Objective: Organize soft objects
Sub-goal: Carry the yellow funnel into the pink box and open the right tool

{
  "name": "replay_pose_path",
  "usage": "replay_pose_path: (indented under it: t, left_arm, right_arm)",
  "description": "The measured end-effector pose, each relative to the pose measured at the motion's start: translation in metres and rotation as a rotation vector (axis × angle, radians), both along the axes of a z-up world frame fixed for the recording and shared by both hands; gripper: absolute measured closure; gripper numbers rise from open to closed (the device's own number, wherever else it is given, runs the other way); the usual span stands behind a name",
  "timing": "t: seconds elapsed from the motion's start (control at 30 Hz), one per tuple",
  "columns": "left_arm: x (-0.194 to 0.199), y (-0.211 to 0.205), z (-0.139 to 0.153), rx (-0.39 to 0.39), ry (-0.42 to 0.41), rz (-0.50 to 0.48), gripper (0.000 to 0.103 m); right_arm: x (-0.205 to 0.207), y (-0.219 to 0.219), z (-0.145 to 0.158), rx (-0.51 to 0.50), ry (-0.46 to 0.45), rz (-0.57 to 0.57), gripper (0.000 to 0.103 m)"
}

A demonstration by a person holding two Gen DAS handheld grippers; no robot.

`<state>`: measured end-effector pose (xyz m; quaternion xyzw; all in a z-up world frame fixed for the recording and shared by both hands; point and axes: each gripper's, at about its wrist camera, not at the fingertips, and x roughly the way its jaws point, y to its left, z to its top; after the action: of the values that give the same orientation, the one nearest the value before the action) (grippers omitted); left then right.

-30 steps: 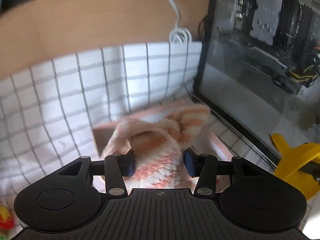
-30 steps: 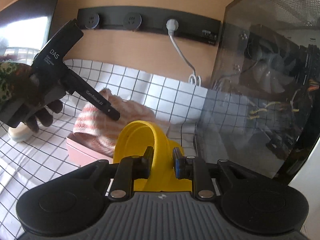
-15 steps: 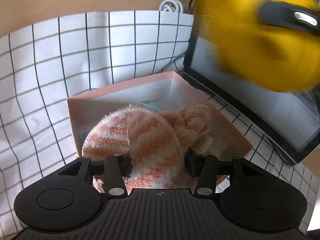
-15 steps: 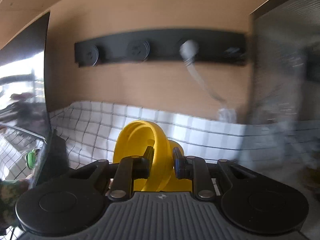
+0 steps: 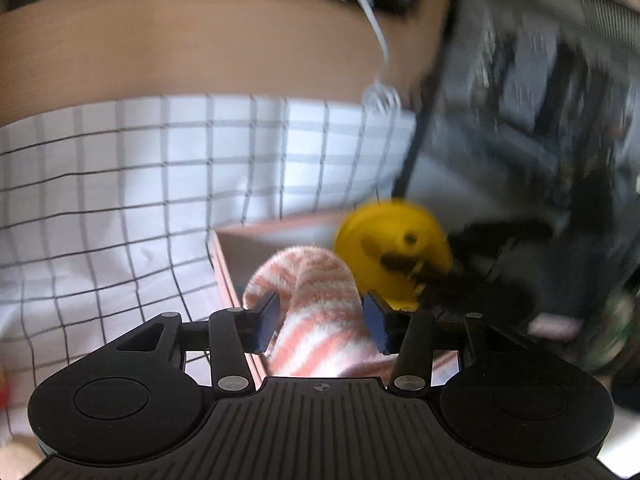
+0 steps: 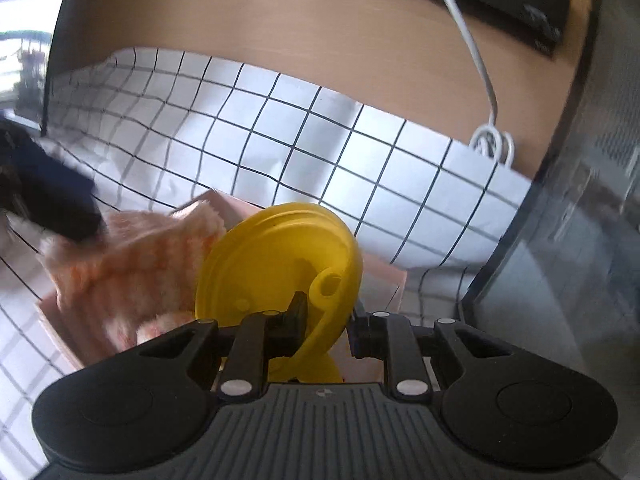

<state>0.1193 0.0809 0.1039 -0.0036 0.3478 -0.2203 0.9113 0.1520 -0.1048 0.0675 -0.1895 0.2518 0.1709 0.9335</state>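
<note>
Left gripper (image 5: pixel 320 318) is gripping a striped fuzzy sock (image 5: pixel 320 312) between its fingers, over the pink box (image 5: pixel 224 268). Right gripper (image 6: pixel 326 326) is pinching a yellow lid (image 6: pixel 276 264) narrowly, just beside the sock, above the box.

A white cloth with a black grid (image 6: pixel 304 152) covers the surface and climbs the wooden back wall (image 6: pixel 280 28), and on it sit a shallow pink box (image 5: pixel 276 236), a glass-sided computer case (image 6: pixel 580 260) at the right, and a coiled white cable (image 6: pixel 492 144) at the back.
</note>
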Motion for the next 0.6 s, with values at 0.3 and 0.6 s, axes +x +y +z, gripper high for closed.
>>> replay_pose_path:
  t: [0.3, 0.6]
  left_arm:
    - [-0.039, 0.045, 0.019, -0.188, -0.038, 0.170, 0.052]
    - [-0.086, 0.064, -0.032, -0.243, 0.104, 0.303, 0.052]
  right_arm:
    - [0.002, 0.033, -0.016, -0.189, -0.110, 0.025, 0.083]
    - [0.027, 0.056, -0.012, -0.313, -0.157, 0.033, 0.083]
